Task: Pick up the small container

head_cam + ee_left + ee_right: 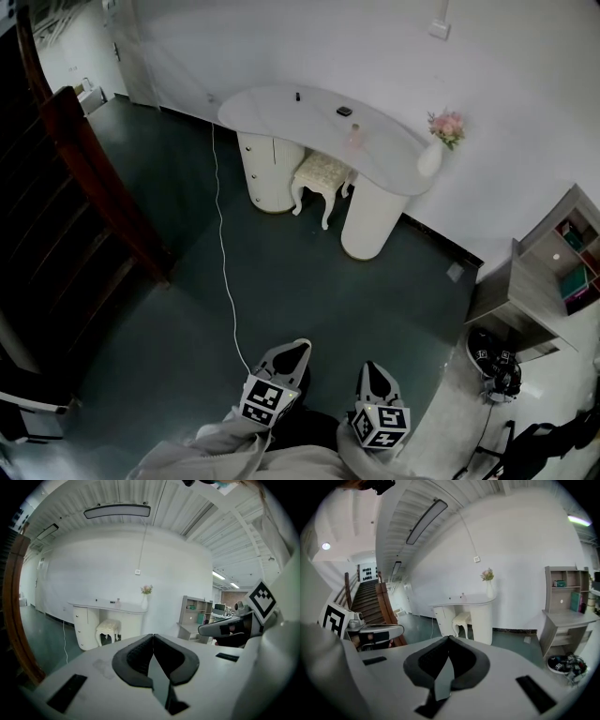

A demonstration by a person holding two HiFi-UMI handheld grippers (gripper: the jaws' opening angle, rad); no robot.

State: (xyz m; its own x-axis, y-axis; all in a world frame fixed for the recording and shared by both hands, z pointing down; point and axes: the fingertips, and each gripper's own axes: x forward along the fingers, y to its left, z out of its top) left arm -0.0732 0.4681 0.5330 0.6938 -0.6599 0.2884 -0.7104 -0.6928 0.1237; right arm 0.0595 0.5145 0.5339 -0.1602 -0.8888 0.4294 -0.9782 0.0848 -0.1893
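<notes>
Head view: a curved white desk stands well across the floor. The small container is probably the dark piece toward the desk's wall-side edge, though it is too tiny to be sure. The left tool and right tool are held low, side by side, aimed forward.

Left gripper view: jaws pressed together, empty.

Right gripper view: likewise closed, holding nothing.

Best to walk close first — then open one tool before reaching.

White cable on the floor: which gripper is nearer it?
Left. The left gripper sits beside the white cable; the right gripper lies farther off, to its right.
</notes>
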